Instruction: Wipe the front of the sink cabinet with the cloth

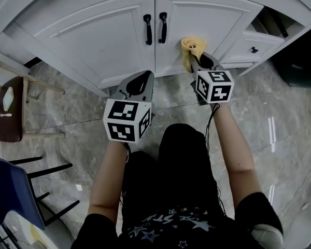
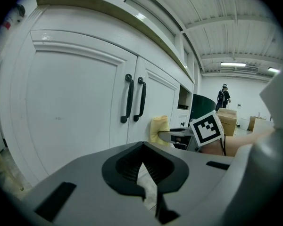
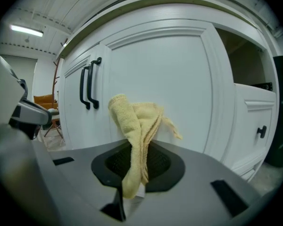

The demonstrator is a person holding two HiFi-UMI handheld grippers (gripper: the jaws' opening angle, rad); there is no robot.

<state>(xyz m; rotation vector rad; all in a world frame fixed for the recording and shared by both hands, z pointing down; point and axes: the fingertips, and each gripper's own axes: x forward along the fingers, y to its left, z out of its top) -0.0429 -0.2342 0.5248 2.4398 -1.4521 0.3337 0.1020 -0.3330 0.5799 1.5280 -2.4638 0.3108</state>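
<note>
My right gripper (image 1: 200,61) is clamped on the yellow cloth (image 1: 191,49), near the top middle of the head view. The cloth sits at the low part of the right door (image 1: 210,27) of the sink cabinet (image 1: 52,45), just below the two black handles (image 1: 155,28). It looks like it touches the door, but I cannot be sure. My left gripper (image 1: 144,78) is closed with nothing in it. It hangs lower down, left of the middle, apart from the cabinet and over the grey floor (image 1: 67,113).

I think the wiping is going on or just starting. The white doors look the same all over. I see no wet marks and no dirt, so I cannot tell which parts are done. My guess is that the left door (image 1: 93,32), the rest of the right door and the small drawer (image 1: 249,48) at the upper right may all be left to wipe.

Only the head view shows both grippers together and how low the cloth is on the door. The right gripper view shows the cloth up close. It is a folded bunch standing up out of the jaws, with one thin corner poking right. That view shows the drawer's black knob (image 3: 261,132) at the right edge too. The left gripper view shows its two jaws meeting at the tips. Only that view shows the room far back at the right, with a person (image 2: 222,95) and brown boxes (image 2: 228,119).
</note>
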